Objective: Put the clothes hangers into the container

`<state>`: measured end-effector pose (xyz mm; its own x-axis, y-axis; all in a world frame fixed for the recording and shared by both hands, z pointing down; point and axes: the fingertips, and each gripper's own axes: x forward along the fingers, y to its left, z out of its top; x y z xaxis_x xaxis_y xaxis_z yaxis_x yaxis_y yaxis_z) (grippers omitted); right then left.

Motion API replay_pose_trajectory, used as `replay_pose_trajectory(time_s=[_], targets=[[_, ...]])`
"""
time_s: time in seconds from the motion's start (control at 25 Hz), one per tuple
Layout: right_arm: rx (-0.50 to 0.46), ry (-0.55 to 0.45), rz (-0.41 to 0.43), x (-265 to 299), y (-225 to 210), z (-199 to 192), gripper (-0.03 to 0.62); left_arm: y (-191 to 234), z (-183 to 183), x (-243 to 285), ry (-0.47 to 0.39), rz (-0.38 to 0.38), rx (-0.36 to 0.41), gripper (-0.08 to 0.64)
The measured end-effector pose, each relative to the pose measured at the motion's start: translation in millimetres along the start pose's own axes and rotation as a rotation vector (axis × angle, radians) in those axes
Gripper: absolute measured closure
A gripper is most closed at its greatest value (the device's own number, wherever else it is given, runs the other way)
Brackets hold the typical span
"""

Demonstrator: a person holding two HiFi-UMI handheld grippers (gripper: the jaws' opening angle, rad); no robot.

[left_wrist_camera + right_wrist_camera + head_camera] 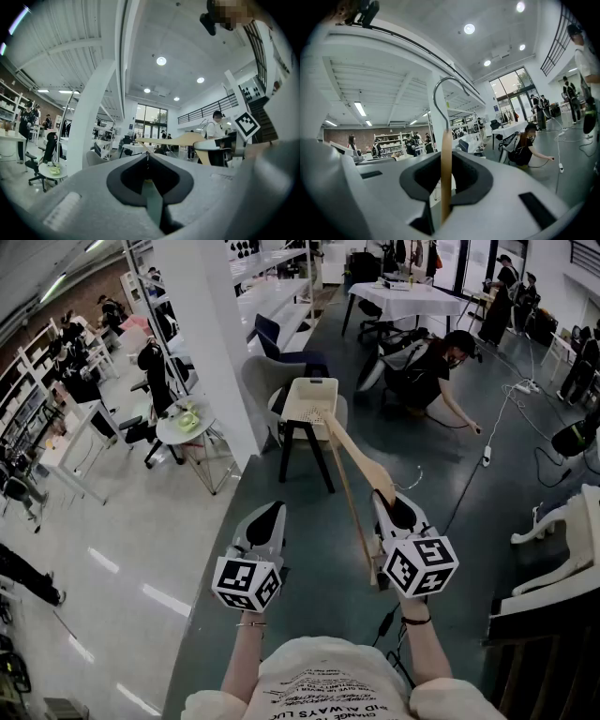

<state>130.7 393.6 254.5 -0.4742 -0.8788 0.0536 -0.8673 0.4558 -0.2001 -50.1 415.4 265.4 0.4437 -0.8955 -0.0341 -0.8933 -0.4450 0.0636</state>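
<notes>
Right claw (388, 505) clamped on the wooden hanger (359, 457), jaws pinching its flat body edge-on; in the right gripper view the hanger (446, 154) stands upright between the jaws with the metal hook (435, 96) curling over above. Head view: long axis runs from the right claw forward and left; far end points at the cream perforated container (312, 382) on a black-legged stool (305, 442) and reaches its near right corner; can't tell whether it touches. Left claw (268, 514) jaws together, nothing between, level with the right one, over the grey floor (281, 606).
</notes>
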Motion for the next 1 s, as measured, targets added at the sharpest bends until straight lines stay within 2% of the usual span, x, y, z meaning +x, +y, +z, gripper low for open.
replay_pose_trajectory(time_s=[0.64, 1.0], targets=[[0.083, 0.014, -0.017, -9.4, -17.6, -13.5, 0.537, -4.0, -8.3, -7.6, 0.013, 0.033, -0.019, 0.534], [0.101, 0.022, -0.034, 21.9, -35.4, -15.6, 0.537, 17.3, -15.4, 21.3, 0.022, 0.039, -0.031, 0.534]])
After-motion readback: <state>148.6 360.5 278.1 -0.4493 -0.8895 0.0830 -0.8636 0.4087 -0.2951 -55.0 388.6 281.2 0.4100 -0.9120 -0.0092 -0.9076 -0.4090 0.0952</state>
